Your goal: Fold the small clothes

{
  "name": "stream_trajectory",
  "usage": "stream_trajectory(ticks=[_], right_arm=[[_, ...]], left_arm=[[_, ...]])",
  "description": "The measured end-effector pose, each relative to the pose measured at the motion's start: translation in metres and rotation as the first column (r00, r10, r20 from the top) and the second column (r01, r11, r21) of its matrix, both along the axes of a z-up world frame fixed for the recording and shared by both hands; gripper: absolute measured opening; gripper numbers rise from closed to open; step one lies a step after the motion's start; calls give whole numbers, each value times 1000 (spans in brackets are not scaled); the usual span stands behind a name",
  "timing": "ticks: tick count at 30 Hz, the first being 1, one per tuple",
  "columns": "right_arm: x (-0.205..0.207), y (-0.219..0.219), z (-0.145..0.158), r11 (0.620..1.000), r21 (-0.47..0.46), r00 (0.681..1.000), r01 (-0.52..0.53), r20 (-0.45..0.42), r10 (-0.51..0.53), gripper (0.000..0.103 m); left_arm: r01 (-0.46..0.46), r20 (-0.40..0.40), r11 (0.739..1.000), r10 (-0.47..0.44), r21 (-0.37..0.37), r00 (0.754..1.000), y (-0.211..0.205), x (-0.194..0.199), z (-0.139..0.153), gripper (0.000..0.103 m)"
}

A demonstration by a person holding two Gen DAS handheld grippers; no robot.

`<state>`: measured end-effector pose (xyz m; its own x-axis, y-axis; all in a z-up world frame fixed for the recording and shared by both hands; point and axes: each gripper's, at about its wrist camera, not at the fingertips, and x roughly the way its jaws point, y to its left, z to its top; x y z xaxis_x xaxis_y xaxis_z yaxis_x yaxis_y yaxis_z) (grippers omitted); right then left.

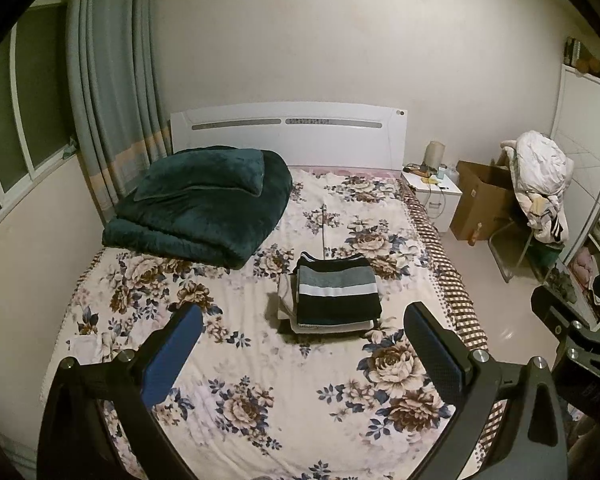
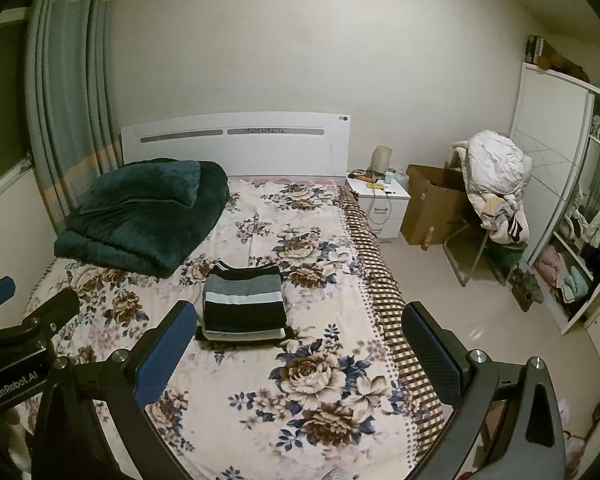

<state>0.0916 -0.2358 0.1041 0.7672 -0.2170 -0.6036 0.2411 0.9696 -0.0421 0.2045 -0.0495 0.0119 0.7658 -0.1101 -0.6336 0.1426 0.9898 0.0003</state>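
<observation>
A stack of folded clothes (image 1: 334, 294) lies in the middle of the floral bed (image 1: 260, 392). Its top piece is a dark garment with grey and white stripes, on pale folded pieces. The stack also shows in the right wrist view (image 2: 242, 300). My left gripper (image 1: 302, 350) is open and empty, held above the bed in front of the stack. My right gripper (image 2: 298, 346) is open and empty, above the bed's right side, near the stack. The right gripper's body shows at the left view's right edge (image 1: 572, 332), and the left gripper's body at the right view's left edge (image 2: 20, 340).
A folded dark green quilt with a pillow (image 1: 204, 204) lies at the bed's head on the left. The white headboard (image 1: 288, 128), a nightstand (image 1: 432, 192), a cardboard box (image 1: 480, 200), a chair piled with laundry (image 1: 540, 184) and an open wardrobe (image 2: 580, 220) stand around.
</observation>
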Motion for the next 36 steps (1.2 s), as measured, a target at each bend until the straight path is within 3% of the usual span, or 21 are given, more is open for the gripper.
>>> stream_trajectory(ticks=[36], right_arm=[[7, 0, 17, 1000, 4, 1000, -19, 13, 19, 103]], left_arm=[[-12, 12, 1000, 12, 1, 1000, 3, -2, 18, 103]])
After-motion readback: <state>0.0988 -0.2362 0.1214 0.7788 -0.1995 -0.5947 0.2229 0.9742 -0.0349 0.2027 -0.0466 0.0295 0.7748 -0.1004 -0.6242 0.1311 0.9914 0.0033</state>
